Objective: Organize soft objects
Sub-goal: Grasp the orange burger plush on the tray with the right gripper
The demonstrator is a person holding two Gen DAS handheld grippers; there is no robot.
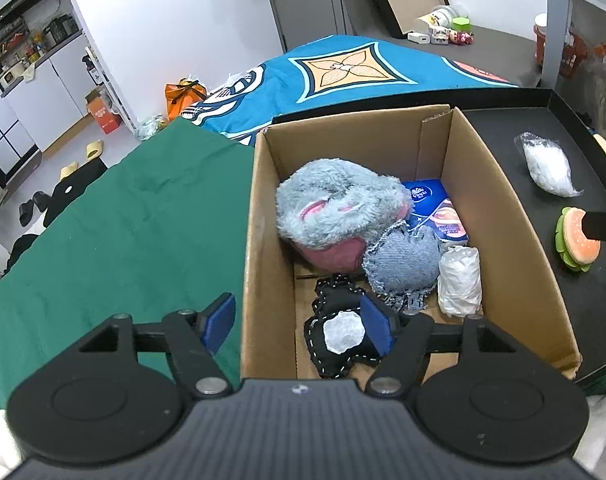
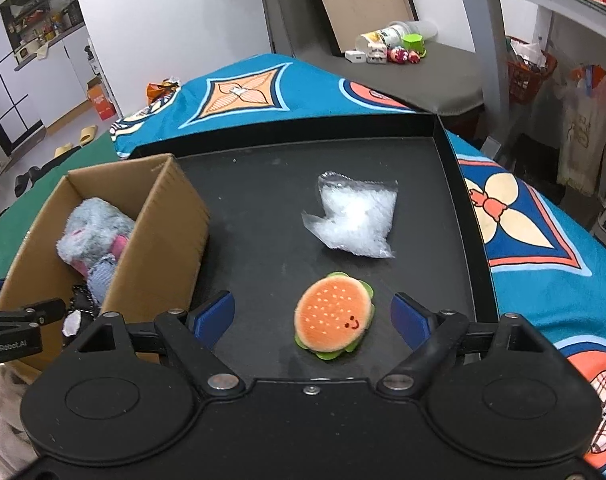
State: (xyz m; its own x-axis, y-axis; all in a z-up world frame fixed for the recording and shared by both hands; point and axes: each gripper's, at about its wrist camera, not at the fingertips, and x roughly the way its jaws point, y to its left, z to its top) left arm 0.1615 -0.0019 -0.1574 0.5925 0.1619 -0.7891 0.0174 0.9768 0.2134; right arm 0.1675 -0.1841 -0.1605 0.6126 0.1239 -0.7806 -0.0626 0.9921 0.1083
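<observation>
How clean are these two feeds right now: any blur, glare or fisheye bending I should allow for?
Left wrist view: sharp at the box and grey plush; fisheye bends the wall edges, corners black. Right wrist view: burger crisp between the open right gripper; clear bag glints mildly, tray edges curve; soft shadows, no motion blur.

Cardboard box (image 1: 259,216) stands on the left, flush against the tray (image 2: 473,240) on its right. In box: plush slipper (image 1: 339,208) at back, heart cushion (image 1: 403,264) before it, wrapped bundle (image 1: 461,282) to the right. On tray: clear bag (image 2: 353,216) behind, burger toy (image 2: 333,316) in front.
</observation>
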